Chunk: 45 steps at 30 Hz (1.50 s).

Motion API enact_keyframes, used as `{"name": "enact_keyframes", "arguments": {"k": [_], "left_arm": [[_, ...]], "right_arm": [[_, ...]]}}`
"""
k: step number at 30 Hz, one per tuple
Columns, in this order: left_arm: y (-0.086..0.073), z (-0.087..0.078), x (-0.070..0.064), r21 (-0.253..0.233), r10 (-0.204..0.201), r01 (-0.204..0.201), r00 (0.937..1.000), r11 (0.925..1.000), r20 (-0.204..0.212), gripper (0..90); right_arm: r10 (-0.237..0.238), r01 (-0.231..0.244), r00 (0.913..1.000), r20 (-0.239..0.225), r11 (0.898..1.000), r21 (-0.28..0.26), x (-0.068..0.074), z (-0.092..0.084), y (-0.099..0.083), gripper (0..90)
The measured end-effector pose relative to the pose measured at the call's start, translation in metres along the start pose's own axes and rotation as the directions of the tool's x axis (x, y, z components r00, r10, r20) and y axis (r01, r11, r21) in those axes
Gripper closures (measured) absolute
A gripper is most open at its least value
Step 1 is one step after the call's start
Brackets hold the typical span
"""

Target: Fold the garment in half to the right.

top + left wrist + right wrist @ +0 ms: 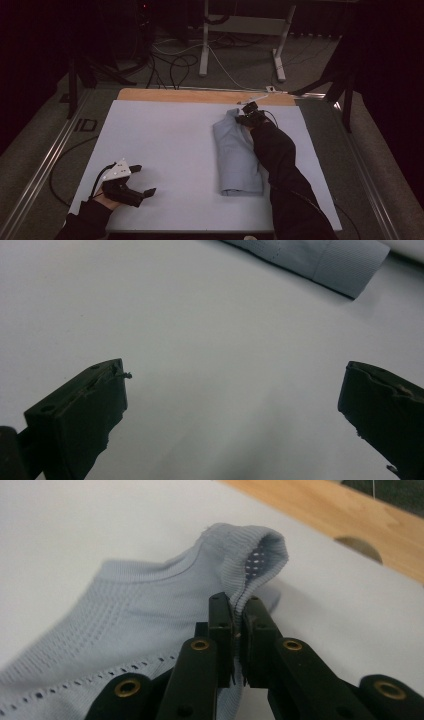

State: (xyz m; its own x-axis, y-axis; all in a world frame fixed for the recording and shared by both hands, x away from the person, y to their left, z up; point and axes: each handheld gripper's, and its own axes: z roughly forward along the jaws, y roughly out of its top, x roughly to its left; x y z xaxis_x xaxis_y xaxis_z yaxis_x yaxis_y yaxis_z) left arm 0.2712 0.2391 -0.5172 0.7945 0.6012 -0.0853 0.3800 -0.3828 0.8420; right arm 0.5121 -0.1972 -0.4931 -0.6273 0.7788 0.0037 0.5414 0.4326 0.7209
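Folded blue garment pinched at ribbed edge by right gripper, left gripper spread wide, empty

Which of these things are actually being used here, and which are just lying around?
In use:
- light blue knit garment
- right gripper, shut on its ribbed edge
- left gripper, open, waiting nearby
- white mat

Lying about:
- floor cables
- desk frame

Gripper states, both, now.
Left gripper: open, holding nothing.
Right gripper: closed on the garment edge.
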Motion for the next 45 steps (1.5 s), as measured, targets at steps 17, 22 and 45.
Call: {"name": "enact_keyframes", "arguments": {"k": [17,22,45], "left_arm": [[0.0,-0.002,-0.001,-0.014,0.002,-0.002,1.0,0.9999,-0.003,0.4],[0.0,-0.002,-0.001,-0.011,0.004,-0.004,1.0,0.9999,-0.004,0.5],[0.001,-0.004,-0.002,-0.012,0.014,-0.014,0.9999,0.9998,-0.006,0.4]], "right_arm": [[0.03,-0.032,0.9994,0.016,0.994,0.102,-0.005,0.025,-0.009,81.7],[0.057,-0.059,0.9981,0.023,0.993,0.101,-0.008,0.021,-0.012,66.4],[-0.057,0.057,0.9963,-0.065,0.998,-0.002,0.037,-0.057,-0.014,42.1]]}}
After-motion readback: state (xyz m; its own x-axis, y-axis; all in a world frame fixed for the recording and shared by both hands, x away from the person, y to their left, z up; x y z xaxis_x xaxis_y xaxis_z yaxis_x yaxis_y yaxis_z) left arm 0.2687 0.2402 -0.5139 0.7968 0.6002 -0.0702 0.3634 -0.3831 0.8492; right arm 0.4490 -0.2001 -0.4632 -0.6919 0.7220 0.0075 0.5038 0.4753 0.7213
